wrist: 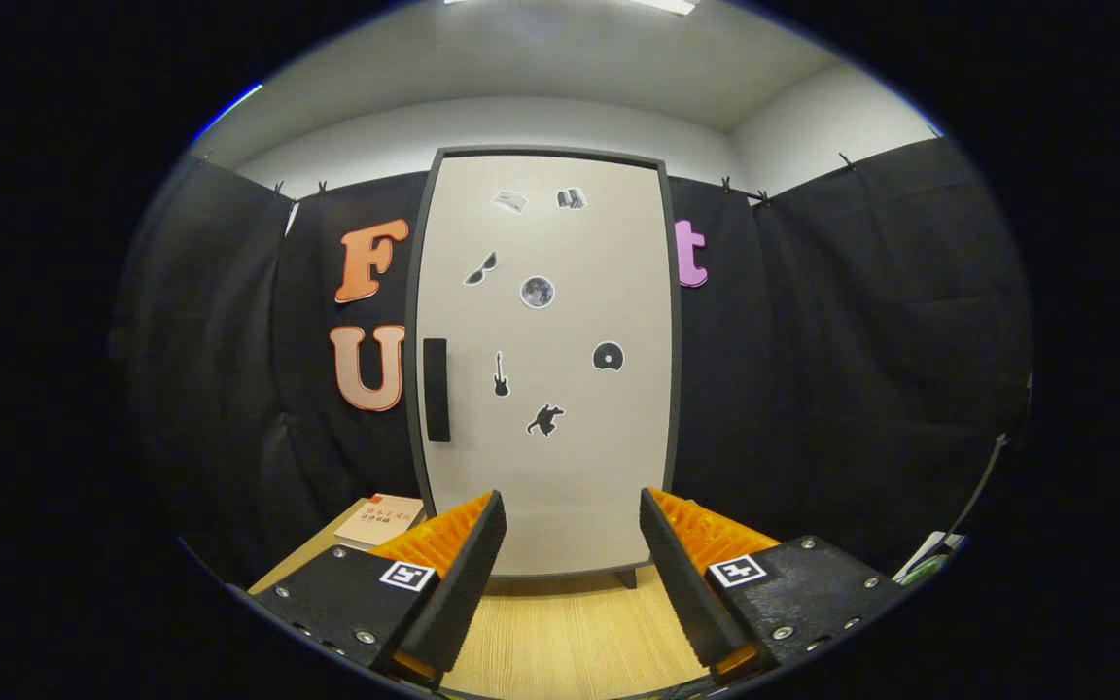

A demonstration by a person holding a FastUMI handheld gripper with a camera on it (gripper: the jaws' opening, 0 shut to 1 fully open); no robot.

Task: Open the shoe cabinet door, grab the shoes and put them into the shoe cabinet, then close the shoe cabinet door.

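Observation:
A tall shoe cabinet with a pale door and dark frame stands straight ahead on short legs, its door closed. A dark vertical handle sits on the door's left side, and several small black stickers dot the door. My gripper is open, its two fingers spread wide with nothing between them, well short of the cabinet and aimed at the door's lower part. The handle lies above and left of the left finger.
A light wooden floor runs from under the fingers to the cabinet. A book with a pale and orange cover lies on the floor left of the cabinet. Black cloth walls close in on both sides. Some small items sit at the far right.

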